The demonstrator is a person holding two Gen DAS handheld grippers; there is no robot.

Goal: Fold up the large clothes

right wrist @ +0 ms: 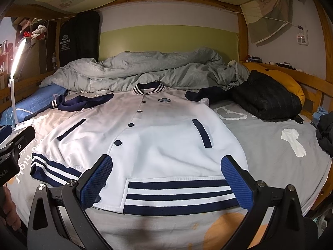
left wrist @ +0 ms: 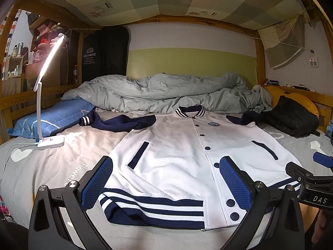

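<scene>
A white varsity jacket (left wrist: pixel 177 152) (right wrist: pixel 158 129) with navy sleeves, navy buttons and a navy-striped hem lies flat, front up, on the grey bed sheet (left wrist: pixel 52 162). Its collar points toward the far wall. The left sleeve (left wrist: pixel 116 123) is bent over on the sheet. My left gripper (left wrist: pixel 166 183) hovers open over the hem's left half, nothing between its blue pads (left wrist: pixel 97 181). My right gripper (right wrist: pixel 166 179) stands open over the hem's right half, also empty. The right gripper's body (left wrist: pixel 312 181) shows at the edge of the left wrist view.
A lit white desk lamp (left wrist: pixel 50 139) stands on the sheet at left, near a blue pillow (left wrist: pixel 54 116). A rumpled grey duvet (left wrist: pixel 166 91) fills the far end. A black bundled garment (right wrist: pixel 266 100) and yellow cushion (right wrist: pixel 291 83) lie at right. Wooden bunk rails (right wrist: pixel 312 87) enclose the bed.
</scene>
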